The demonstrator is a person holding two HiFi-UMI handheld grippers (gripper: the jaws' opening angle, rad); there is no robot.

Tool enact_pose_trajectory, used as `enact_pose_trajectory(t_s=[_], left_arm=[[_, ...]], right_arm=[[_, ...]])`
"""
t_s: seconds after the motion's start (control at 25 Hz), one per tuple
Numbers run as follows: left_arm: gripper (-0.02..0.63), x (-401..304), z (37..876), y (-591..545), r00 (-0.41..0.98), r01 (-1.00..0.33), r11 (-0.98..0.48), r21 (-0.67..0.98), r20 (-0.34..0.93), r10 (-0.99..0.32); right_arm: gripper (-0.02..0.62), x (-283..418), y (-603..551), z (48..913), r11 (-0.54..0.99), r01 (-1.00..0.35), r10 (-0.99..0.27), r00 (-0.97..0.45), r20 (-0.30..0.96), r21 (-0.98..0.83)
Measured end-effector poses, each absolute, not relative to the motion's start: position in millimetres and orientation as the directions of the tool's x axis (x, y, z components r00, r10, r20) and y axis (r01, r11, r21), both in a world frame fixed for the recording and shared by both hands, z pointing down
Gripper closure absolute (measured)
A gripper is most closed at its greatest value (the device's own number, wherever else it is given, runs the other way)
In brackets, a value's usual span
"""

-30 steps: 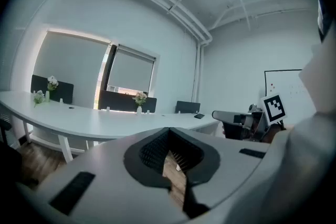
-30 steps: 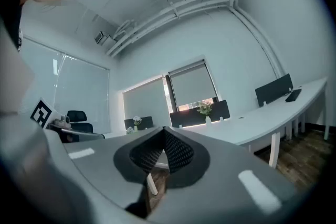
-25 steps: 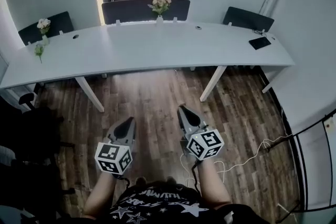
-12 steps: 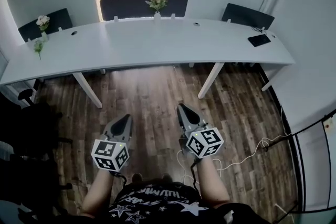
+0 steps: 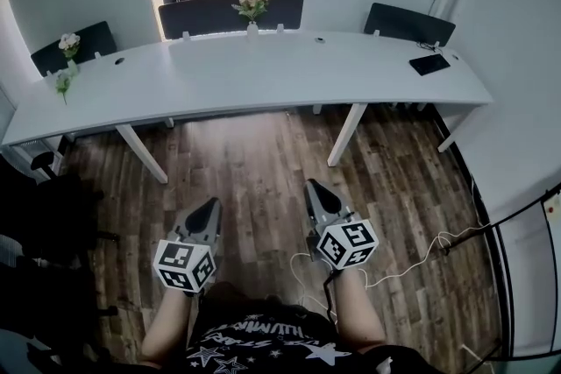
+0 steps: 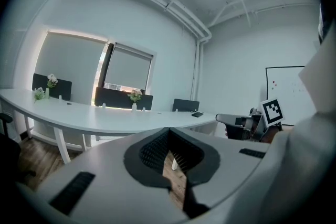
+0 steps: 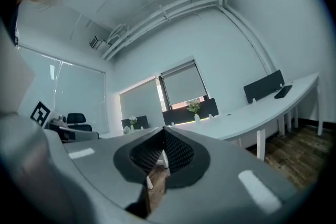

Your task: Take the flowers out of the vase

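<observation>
A bunch of pale flowers (image 5: 252, 3) stands in a small white vase (image 5: 252, 27) at the far edge of the long white desk (image 5: 263, 74); both show small in the left gripper view, flowers (image 6: 136, 95), and in the right gripper view, flowers (image 7: 194, 106). A second small bunch (image 5: 68, 42) stands at the desk's left end, with a green sprig (image 5: 61, 83) beside it. My left gripper (image 5: 208, 209) and right gripper (image 5: 314, 192) hang shut and empty over the wooden floor, far short of the desk.
Dark chairs (image 5: 408, 20) line the desk's far side. A black tablet (image 5: 429, 64) lies at the desk's right end. A white cable (image 5: 412, 263) trails over the floor at the right. A dark office chair (image 5: 44, 223) stands at the left.
Both grippers stay shut. The right one has slid toward me and the left one shifted a little, while the desk with the flowers has drifted up and left in the head view.
</observation>
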State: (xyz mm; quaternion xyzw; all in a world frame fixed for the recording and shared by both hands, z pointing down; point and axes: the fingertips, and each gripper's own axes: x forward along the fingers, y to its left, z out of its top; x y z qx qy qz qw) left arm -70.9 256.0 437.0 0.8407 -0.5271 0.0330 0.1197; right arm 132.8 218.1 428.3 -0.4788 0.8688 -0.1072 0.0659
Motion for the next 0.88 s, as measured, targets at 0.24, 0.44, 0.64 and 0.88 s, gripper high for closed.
enact_pose_trajectory(t_s=[0.24,0.44,0.64,0.88], left_arm=[[0.597,-86,446,249,0.399,-0.914,-0.37,0.166,0.195,-0.896],[0.597,-100,453,212,0.404,-0.91,-0.373,0.181,0.193,-0.894],[0.597,-110,448,155,0.441,-0.893,-0.411,0.186,0.169,-0.881],[0.597,-133,436,79,0.47,-0.877,-0.443,0.189,0.136,-0.872]], right_arm=[[0.593,167,204,445,0.467,-0.854,-0.873,-0.486,0.032,-0.231],[0.594,153,177,454,0.462,-0.858,-0.872,-0.486,0.061,-0.225],[0.594,132,130,446,0.465,-0.864,-0.873,-0.484,0.061,-0.195],[0.593,94,58,424,0.473,-0.865,-0.874,-0.485,0.033,-0.169]])
